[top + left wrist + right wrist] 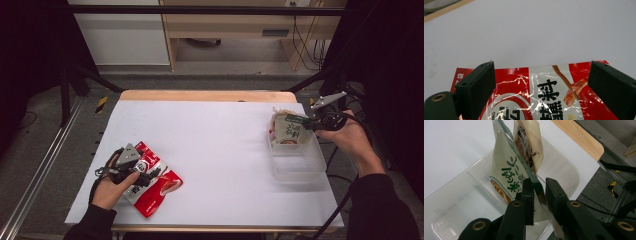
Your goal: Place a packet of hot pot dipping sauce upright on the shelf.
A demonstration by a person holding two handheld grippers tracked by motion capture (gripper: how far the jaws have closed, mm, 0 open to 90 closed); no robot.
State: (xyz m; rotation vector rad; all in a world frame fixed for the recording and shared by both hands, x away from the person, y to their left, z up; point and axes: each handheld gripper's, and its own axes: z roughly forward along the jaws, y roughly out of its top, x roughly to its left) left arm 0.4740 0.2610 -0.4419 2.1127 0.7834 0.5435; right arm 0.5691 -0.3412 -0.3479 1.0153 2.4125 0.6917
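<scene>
The desk [220, 145] carries a clear bin [299, 167] at its right edge and a red pouch [155, 182] near the front left. The red pouch lies flat, its long axis running diagonally from far left to near right. A green pouch [289, 129] stands upright in the bin's far end, long axis vertical. The right claw [539, 195] pinches its edge. The left claw [541, 82] is spread wide just above the red pouch.

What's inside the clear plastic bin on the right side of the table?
The clear bin holds a cream sachet with green lettering, pinched at its edge by the right gripper. Behind it stands a second sachet with dark print. Its lower part is covered, so anything beneath is hidden.
</scene>
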